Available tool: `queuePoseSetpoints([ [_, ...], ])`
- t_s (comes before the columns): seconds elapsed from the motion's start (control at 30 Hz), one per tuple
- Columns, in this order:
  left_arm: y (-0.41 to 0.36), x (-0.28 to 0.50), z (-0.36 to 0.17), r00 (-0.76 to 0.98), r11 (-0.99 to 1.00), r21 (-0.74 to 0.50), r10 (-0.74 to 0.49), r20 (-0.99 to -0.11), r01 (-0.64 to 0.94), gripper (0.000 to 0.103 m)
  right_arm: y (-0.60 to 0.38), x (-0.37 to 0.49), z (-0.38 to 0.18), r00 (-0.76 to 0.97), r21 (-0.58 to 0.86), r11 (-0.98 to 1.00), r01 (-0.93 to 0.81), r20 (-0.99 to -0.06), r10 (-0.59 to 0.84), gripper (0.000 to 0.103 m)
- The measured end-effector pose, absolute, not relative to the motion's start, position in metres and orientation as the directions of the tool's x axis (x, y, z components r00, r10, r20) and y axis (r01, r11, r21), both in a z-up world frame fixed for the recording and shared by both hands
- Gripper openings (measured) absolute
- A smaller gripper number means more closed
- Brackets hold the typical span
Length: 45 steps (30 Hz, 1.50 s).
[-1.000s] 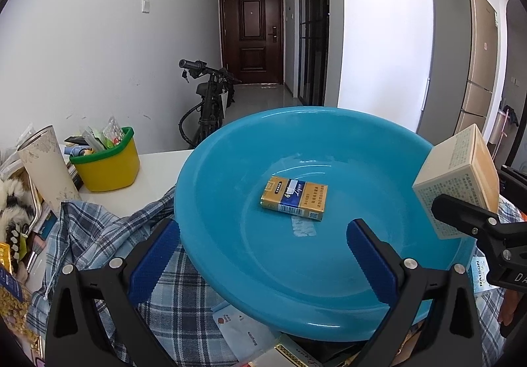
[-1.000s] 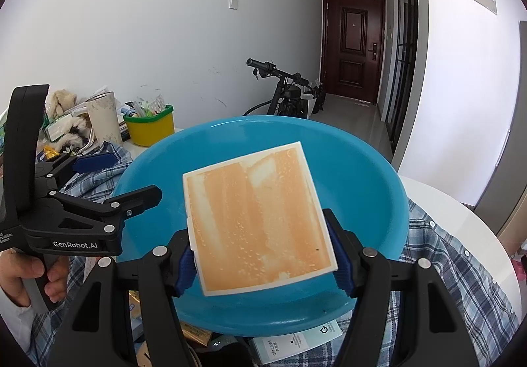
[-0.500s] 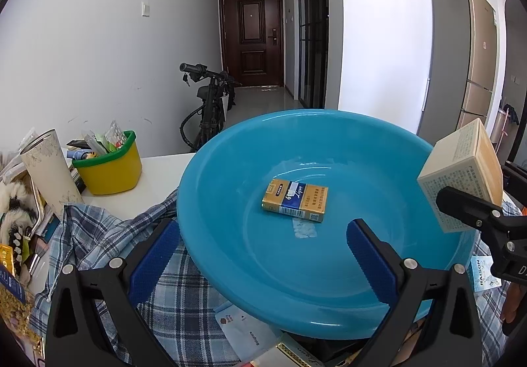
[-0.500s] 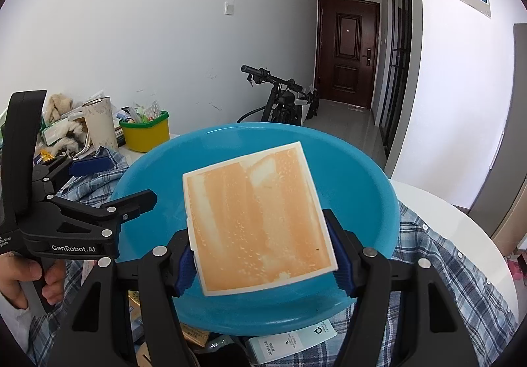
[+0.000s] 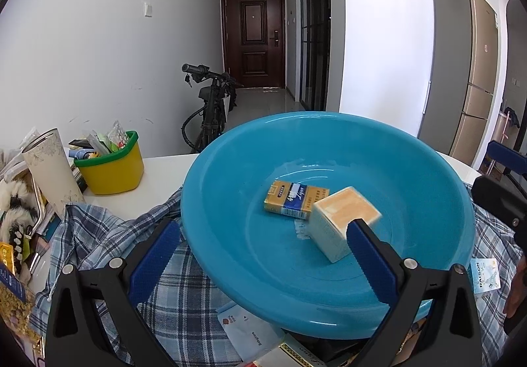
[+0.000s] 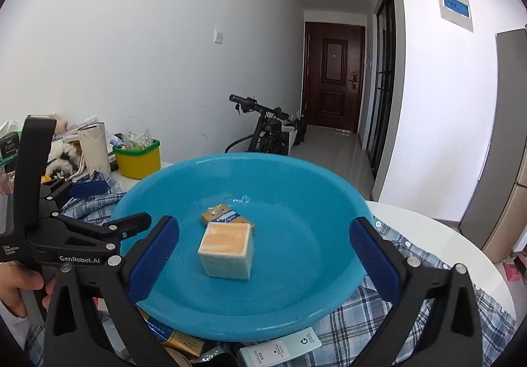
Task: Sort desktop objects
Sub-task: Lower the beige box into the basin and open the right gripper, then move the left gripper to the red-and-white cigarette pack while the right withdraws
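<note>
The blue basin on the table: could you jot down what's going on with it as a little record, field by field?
container: blue basin, resting on a plaid shirt
inside: orange-topped box; yellow and blue pack touching it behind
left gripper: open, holding nothing
right gripper: open, holding nothing, above the basin's near side
nearby: yellow bin of odds and ends

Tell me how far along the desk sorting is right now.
Early. Done: a cigarette pack and an orange-topped box lie in the blue basin. In hand: nothing; the left gripper and right gripper are both open. Left: loose packets at the basin's near edge and clutter beside the yellow tub.
</note>
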<state>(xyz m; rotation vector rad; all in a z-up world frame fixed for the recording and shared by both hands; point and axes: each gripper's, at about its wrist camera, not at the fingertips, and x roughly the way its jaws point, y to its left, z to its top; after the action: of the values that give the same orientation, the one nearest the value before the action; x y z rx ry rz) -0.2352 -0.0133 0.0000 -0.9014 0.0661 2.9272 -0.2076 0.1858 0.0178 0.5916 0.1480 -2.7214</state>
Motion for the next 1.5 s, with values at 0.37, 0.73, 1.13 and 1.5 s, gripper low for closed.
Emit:
queuePoseSetpoints([
  [0.37,-0.021,-0.23,0.009,-0.835,-0.998,-0.001,0.055,-0.547,-0.065,0.103,0.188,-0.202,0.017,-0.844,-0.015,-0.923,0.385,-0.41,-0.345,0.103],
  [0.73,-0.012,-0.177,0.044,-0.859,-0.993,0.083,0.028,-0.51,-0.082,0.103,0.195,-0.179,0.044,-0.835,0.059,-0.904,0.423,-0.362,-0.414,0.103],
  [1.13,-0.015,-0.11,0.057,-0.862,-0.984,0.142,0.022,-0.507,-0.109,0.103,0.202,-0.094,0.053,-0.854,-0.09,-0.906,0.414,-0.382,-0.352,0.103],
  [1.5,-0.029,-0.108,-0.011,-0.771,-0.99,0.092,0.02,-0.637,-0.102,0.103,0.235,-0.077,0.016,-0.81,-0.02,-0.92,0.393,-0.481,-0.335,0.103],
])
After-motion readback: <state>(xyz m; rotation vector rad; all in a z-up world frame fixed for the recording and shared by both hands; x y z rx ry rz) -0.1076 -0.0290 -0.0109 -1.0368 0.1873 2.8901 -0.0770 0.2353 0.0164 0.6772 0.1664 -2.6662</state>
